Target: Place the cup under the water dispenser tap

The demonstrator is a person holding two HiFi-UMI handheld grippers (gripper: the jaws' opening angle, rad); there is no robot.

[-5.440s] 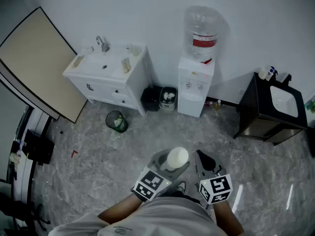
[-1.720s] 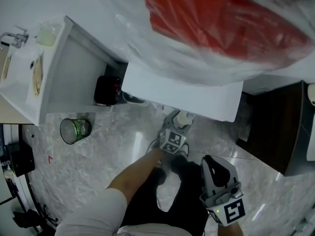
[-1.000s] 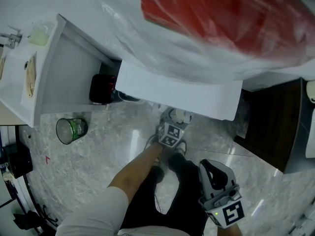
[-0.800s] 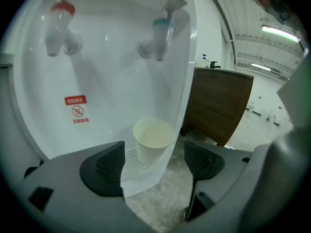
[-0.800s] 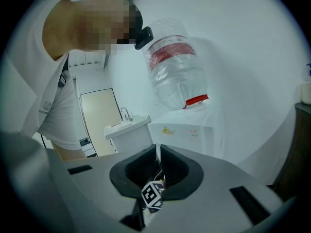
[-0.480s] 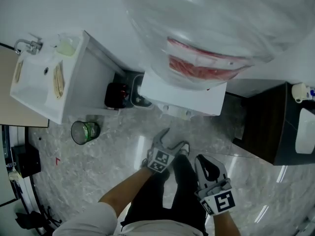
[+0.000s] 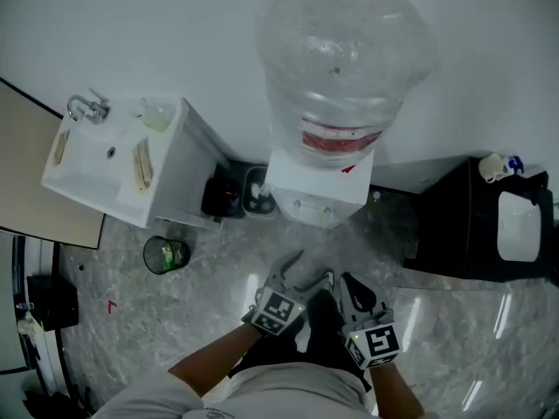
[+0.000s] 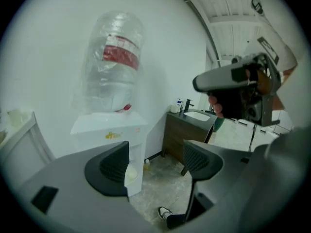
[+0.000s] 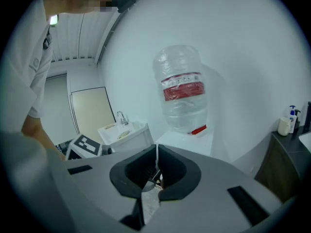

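Observation:
The water dispenser (image 7: 319, 182) stands against the wall with a big clear bottle (image 7: 341, 55) on top. In the left gripper view a white cup (image 8: 130, 173) sits in the recess of the dispenser (image 8: 114, 135), under its taps and partly behind the left jaw. The head view does not show the cup. My left gripper (image 7: 312, 267) (image 8: 155, 166) is open and empty, a short way back from the dispenser. Beside it, my right gripper (image 7: 347, 279) (image 9: 156, 166) is shut on nothing, and it also appears at the upper right as the right gripper (image 8: 233, 79).
A white sink cabinet (image 7: 113, 160) stands left of the dispenser, with a small bin (image 7: 166, 254) on the marble floor before it. Dark items (image 7: 223, 197) sit between cabinet and dispenser. A dark vanity (image 7: 489, 225) with a basin is at the right.
The left gripper carried the cup to the dispenser, let it go there and drew back open. My head has pulled back too, so the dispenser looks smaller. The right gripper moved up beside the left.

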